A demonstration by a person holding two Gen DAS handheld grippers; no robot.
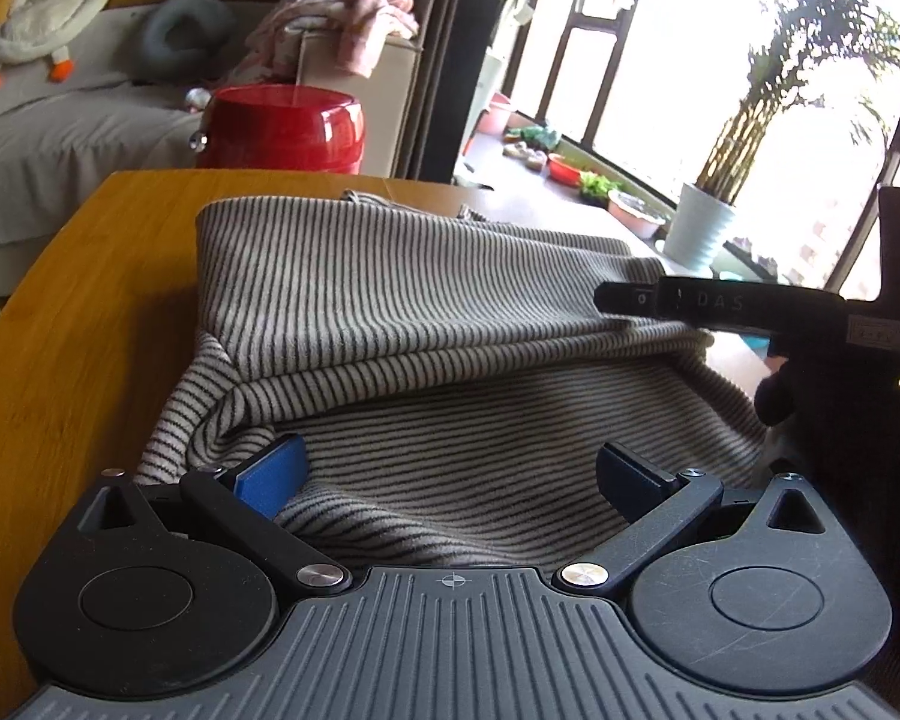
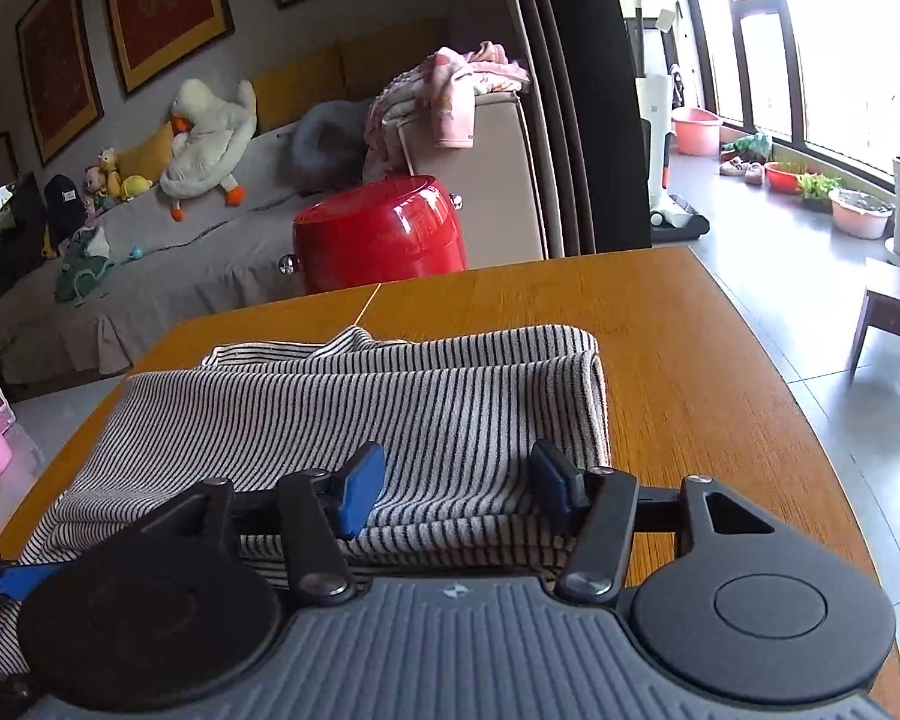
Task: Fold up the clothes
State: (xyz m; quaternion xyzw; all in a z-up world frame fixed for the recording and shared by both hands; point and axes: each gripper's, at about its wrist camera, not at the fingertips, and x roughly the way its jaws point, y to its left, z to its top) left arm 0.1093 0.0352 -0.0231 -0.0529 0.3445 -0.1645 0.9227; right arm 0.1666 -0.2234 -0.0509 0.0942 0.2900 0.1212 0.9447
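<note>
- A striped garment [image 2: 390, 402], grey-white with thin dark lines, lies on a wooden table [image 2: 690, 360]. It is already doubled over itself in several layers, with a rounded fold edge along its far right side in the right wrist view.
- In the left wrist view the upper layer [image 1: 390, 288] sits loosely, and a rumpled roll runs across the middle, so the bundle is not yet flat or squared.
- Judged from this, folding is partly done; smoothing, or perhaps a further fold, seems to remain.
- The left hand-held gripper [image 1: 450, 480] rests over the near cloth, fingers spread apart, clamping nothing.
- The right hand-held gripper [image 2: 459, 489] likewise stands parted over the near edge, cloth between its fingers but not pinched.
- Beyond the table stand a red stool [image 2: 384, 234] and a sofa [image 2: 150, 276].
</note>
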